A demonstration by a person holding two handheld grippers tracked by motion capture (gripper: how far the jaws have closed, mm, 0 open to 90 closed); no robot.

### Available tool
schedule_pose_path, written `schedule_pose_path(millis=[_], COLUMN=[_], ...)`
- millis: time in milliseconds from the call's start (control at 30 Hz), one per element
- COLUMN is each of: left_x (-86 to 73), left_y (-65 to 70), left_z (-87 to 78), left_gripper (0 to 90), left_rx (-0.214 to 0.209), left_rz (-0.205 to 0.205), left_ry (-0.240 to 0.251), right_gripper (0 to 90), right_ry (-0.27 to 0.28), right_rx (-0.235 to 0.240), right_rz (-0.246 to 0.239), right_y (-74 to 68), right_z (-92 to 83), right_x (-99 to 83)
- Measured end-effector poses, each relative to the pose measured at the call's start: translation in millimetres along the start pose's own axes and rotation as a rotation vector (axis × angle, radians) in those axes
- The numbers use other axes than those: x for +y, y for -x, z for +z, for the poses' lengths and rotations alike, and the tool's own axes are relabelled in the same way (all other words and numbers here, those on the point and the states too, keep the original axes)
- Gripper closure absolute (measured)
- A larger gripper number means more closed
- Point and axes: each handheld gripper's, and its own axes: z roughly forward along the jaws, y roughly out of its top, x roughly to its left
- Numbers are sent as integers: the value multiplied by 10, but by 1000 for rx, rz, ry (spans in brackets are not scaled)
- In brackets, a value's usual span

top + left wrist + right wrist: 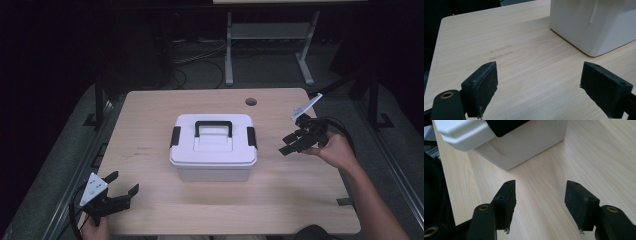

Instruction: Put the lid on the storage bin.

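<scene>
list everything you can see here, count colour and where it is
white plastic storage box with lid: 1, white, middle of the table, lid on
black carry handle: 1, black, lying flat on top of the lid
black side latches: 2, black, one at each end of the lid
light wooden table: 1, pale wood grain, under the box, with a round cable hole near its far edge
grey metal frame legs: pale grey, on the floor beyond the table
cables: several, dark and pale, on the floor behind the table
left gripper: 1, black with a grey plate, near left corner, jaws open, empty
right gripper: 1, black with a grey plate, right of the box, jaws open, empty
right hand: 1, holding the right gripper
</scene>
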Motion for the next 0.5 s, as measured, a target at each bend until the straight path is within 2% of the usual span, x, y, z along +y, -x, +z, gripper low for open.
schedule_pose_path(millis=[500], left_x=[1], left_y=[1], left_z=[1], left_gripper=[134], left_rx=[2], left_rz=[1], left_ry=[0], right_gripper=[416], right_ry=[-11], right_rx=[8], right_rz=[19], right_y=[28], right_z=[103], right_x=[-211])
